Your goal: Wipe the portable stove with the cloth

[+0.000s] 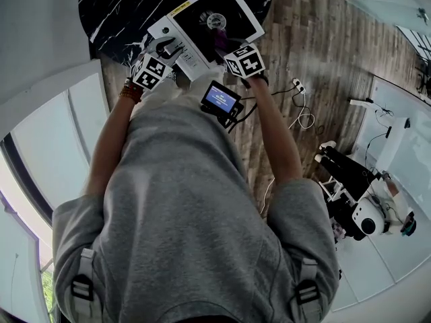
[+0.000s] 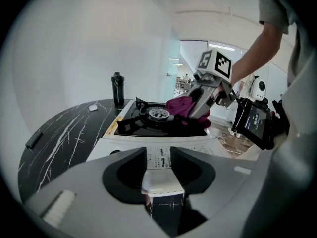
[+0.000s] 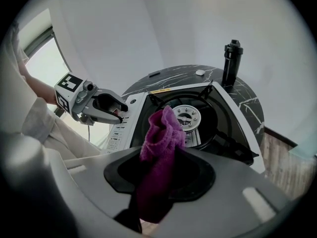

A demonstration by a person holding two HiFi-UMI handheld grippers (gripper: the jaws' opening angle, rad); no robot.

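Note:
The portable stove (image 1: pixel 209 25) is white with a black top and stands on a round black marble table (image 1: pixel 114 12). Its burner (image 3: pixel 187 117) sits in the middle of the black top. My left gripper (image 2: pixel 158 175) is shut on the stove's white front panel (image 2: pixel 159 158) and is also seen from the right gripper view (image 3: pixel 106 108). My right gripper (image 3: pixel 161 167) is shut on a purple cloth (image 3: pixel 162 133). It holds the bunched cloth (image 2: pixel 181 105) down on the near right part of the black top, beside the burner.
A black bottle (image 3: pixel 232 63) stands on the table behind the stove, with a small white object (image 3: pixel 200 73) near it. A small screen device (image 1: pixel 221 99) hangs at the person's chest. Cables and a power strip (image 1: pixel 300 86) lie on the wooden floor to the right.

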